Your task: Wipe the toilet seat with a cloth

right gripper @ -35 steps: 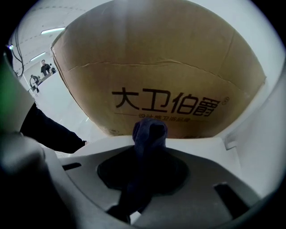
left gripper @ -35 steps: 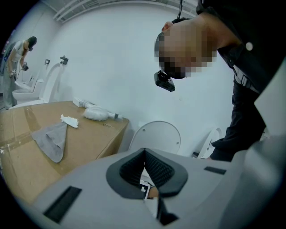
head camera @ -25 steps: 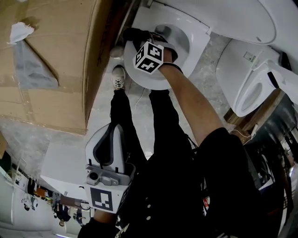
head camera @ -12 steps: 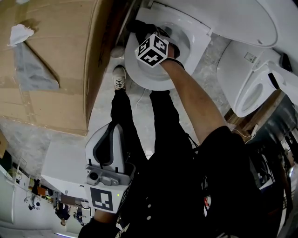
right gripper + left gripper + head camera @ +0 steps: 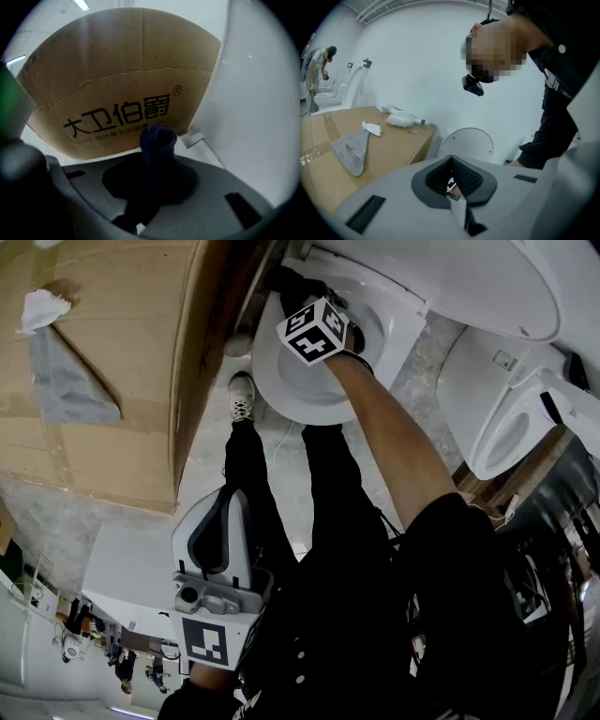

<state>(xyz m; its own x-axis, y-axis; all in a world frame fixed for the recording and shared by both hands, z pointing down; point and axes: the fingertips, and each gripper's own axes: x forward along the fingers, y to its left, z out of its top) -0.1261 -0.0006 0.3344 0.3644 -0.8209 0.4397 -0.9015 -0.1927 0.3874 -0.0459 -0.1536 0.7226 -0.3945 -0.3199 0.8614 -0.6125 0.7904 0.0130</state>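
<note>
The white toilet seat (image 5: 298,399) lies at the top middle of the head view, with its lid (image 5: 450,277) raised behind it. My right gripper (image 5: 296,298), under its marker cube, is shut on a dark blue cloth (image 5: 284,281) pressed at the seat's far left rim. In the right gripper view the cloth (image 5: 157,139) sticks up from between the jaws of that gripper (image 5: 152,161), beside the white toilet body (image 5: 255,93). My left gripper (image 5: 228,501) hangs low by the person's legs, away from the toilet. It (image 5: 457,208) is shut with nothing in it.
A large cardboard box (image 5: 112,427) stands tight against the toilet's left side, with a grey cloth (image 5: 66,381) and a white tissue (image 5: 42,307) on top. A second toilet (image 5: 511,418) stands at the right. The person's shoe (image 5: 240,395) is on the floor by the bowl.
My right gripper has slid the dark cloth along the seat's left rim toward the back of the toilet. The left gripper has stayed put.
</note>
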